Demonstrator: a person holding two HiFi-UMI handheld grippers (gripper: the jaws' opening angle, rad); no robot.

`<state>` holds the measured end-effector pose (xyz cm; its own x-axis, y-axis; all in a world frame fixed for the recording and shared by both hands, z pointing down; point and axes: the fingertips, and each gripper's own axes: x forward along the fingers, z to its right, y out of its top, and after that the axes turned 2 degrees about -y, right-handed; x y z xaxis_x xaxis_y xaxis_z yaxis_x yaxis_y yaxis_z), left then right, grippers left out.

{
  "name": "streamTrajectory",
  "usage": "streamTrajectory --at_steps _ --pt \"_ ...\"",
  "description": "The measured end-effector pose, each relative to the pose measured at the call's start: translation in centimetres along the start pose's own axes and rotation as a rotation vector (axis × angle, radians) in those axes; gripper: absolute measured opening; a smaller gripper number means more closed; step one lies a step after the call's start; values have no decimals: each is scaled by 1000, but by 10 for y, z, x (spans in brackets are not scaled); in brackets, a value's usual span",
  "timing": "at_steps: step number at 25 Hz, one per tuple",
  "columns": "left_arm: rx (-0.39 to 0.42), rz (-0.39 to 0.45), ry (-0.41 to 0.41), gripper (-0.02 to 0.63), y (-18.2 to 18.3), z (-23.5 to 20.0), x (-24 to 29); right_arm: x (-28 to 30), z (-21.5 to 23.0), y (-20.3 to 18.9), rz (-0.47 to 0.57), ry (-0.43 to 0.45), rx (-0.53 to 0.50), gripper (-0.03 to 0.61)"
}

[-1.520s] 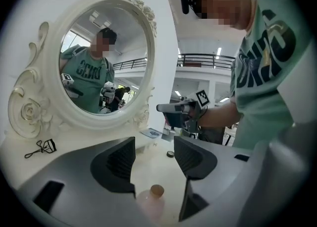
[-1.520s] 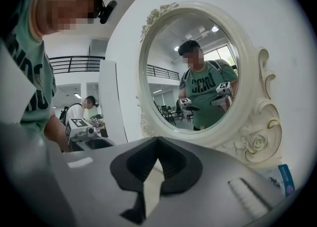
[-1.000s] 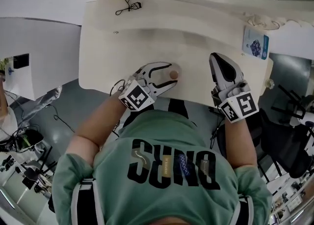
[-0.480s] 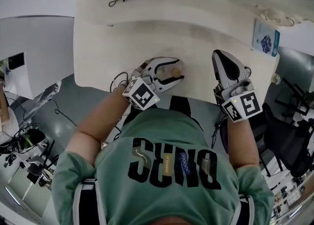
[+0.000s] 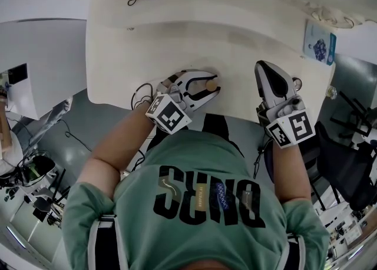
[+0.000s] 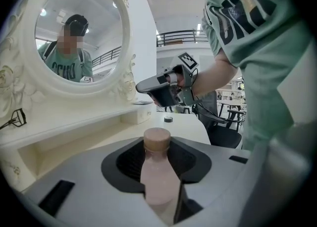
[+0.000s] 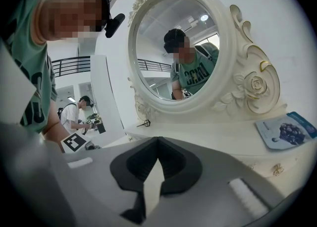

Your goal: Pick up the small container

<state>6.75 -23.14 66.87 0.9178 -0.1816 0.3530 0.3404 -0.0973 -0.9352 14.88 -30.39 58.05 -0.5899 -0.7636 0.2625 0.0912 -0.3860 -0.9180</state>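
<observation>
**Grip on, lift still to do**

Left claw (image 5: 213, 84) has just been closing, and the small container (image 6: 157, 174) is between its jaws. The left gripper view shows the jaws pinching the bottle's body low down, neck and cap standing clear above them. I'd call the grasp made, or as good as made.

Right claw (image 7: 158, 139): jaws pressed together, nothing in them. It's parked over the desk (image 5: 147, 45) near the front edge, well apart from the bottle, and not involved.

The container is near the desk's front edge, left of centre in the head view. No view shows whether its base has left the surface. My read is that it hasn't, so raising it clear is what's left.

Orientation: upright, tan cap up, long axis roughly vertical. The claw comes in from the side, across that axis, so a straight upward lift should keep it standing.
</observation>
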Motion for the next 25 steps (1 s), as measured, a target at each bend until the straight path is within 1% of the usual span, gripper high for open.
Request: streamTrajectory --at_steps 6,12,18,25 --pt "-6 -13 -11 138 -1 6 -3 -5 -2 4 8 -3 -8 9" --pt "-11 7 1 138 11 0 -8 -4 -3 12 18 -2 -18 9" --pt "-20 34 18 138 33 -11 -15 -4 -6 24 26 2 -31 9" --pt "0 53 20 138 67 -15 -24 -7 -14 46 44 12 -52 9"
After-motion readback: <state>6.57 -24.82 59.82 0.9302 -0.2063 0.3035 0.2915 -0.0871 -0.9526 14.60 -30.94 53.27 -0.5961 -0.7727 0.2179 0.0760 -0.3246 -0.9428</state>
